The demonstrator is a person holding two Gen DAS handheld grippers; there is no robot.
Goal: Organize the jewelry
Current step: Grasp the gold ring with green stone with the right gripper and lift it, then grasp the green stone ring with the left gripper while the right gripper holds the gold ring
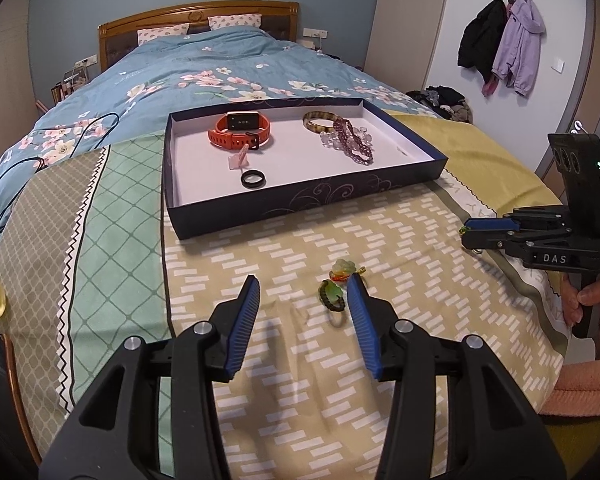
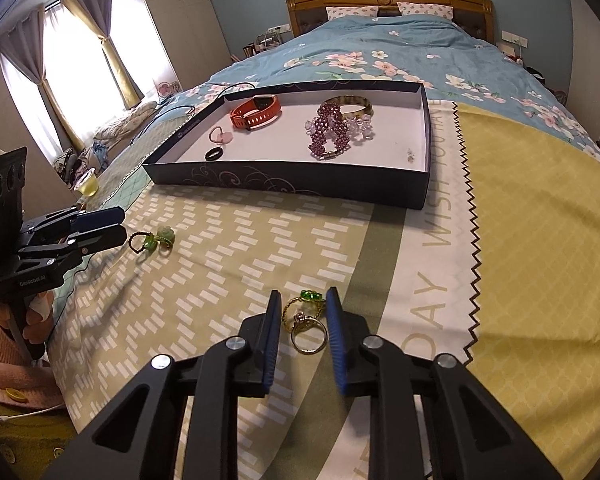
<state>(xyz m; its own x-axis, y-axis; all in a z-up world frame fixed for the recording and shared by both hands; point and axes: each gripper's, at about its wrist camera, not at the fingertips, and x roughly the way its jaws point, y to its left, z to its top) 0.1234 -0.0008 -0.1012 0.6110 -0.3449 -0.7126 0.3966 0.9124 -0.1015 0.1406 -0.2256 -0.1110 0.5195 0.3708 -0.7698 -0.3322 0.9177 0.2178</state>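
Note:
A dark shallow box (image 1: 300, 200) (image 2: 280, 182) lies on the bed. It holds an orange watch (image 1: 240, 130), an amber bangle (image 1: 320, 122), purple beads (image 1: 356, 142), a black ring (image 1: 253, 179) and a pink piece (image 1: 238, 160). My left gripper (image 1: 303, 282) (image 2: 120, 224) is open and low over the blanket. A green-stone ring (image 1: 332, 298) (image 2: 150, 242) lies just inside its right finger, with a pale green ornament (image 1: 343, 268) beyond the tips. My right gripper (image 2: 304, 294) (image 1: 466, 232) has its pads against two gold rings (image 2: 306, 328) that lie on the cloth, one of them with a green stone (image 2: 310, 295).
A patterned blanket (image 1: 300, 360) covers the near bed, with a yellow cloth (image 2: 540, 280) to the right. A cup of yellow liquid (image 2: 87, 184) stands at the left edge. A black cable (image 1: 4, 184) trails over the quilt. A person's hand (image 1: 580, 300) holds the right gripper.

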